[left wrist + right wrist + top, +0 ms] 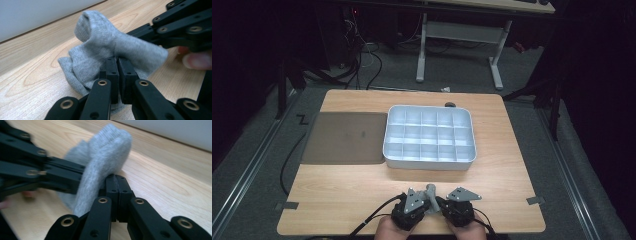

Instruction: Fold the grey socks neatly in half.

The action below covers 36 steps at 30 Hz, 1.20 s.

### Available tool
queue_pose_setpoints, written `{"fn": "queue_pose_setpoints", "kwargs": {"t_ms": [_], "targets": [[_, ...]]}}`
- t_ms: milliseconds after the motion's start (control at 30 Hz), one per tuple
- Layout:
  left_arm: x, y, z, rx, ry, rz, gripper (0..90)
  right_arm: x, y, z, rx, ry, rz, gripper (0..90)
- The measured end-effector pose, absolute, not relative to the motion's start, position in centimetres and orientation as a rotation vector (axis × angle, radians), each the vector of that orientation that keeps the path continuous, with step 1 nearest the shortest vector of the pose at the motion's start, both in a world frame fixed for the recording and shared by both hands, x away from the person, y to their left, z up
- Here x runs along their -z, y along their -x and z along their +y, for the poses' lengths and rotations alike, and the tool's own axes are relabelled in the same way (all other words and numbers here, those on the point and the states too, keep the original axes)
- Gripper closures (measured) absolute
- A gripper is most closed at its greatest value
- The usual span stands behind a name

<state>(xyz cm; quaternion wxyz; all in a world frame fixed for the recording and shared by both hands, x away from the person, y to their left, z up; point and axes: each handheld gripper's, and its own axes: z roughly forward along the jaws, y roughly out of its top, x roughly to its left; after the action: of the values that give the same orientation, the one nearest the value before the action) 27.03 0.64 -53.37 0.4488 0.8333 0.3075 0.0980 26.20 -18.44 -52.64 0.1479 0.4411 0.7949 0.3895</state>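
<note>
A grey sock (430,190) is bunched up above the wooden table's near edge, between my two grippers. In the left gripper view the sock (100,37) rises in a rounded hump, and my left gripper (118,61) is shut on its lower folds. In the right gripper view the same sock (105,152) stands on end, with my right gripper (116,178) shut on its edge. From above, the left gripper (426,201) and the right gripper (438,201) point inward at each other, almost touching. A hand holds each one at the bottom of the view.
A white tray (429,162) with several empty compartments sits in the middle of the table (337,200). A brown mat (344,137) lies flat to its left. A small dark object (450,105) rests at the far edge. A desk frame and cables stand on the floor beyond.
</note>
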Motion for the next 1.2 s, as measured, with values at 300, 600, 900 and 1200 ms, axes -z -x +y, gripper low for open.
{"fn": "queue_pose_setpoints", "kwargs": {"t_ms": [300,600,900,1200], "targets": [[53.2,-27.5,0.4,-0.267,-2.101,0.718,87.8,52.1,-25.6,-18.4,-1.164,-1.230,2.278,90.0],[53.0,-27.5,0.5,-0.263,-2.086,0.713,82.2,52.5,-25.8,-18.8,-1.131,-1.253,2.266,90.0],[52.7,-27.5,0.8,-0.257,-2.064,0.701,73.8,52.9,-26.1,-19.1,-1.118,-1.286,2.266,90.0],[51.6,-27.5,2.9,-0.266,-1.995,0.743,65.0,53.0,-26.2,-19.0,-1.115,-1.290,2.270,90.0]]}}
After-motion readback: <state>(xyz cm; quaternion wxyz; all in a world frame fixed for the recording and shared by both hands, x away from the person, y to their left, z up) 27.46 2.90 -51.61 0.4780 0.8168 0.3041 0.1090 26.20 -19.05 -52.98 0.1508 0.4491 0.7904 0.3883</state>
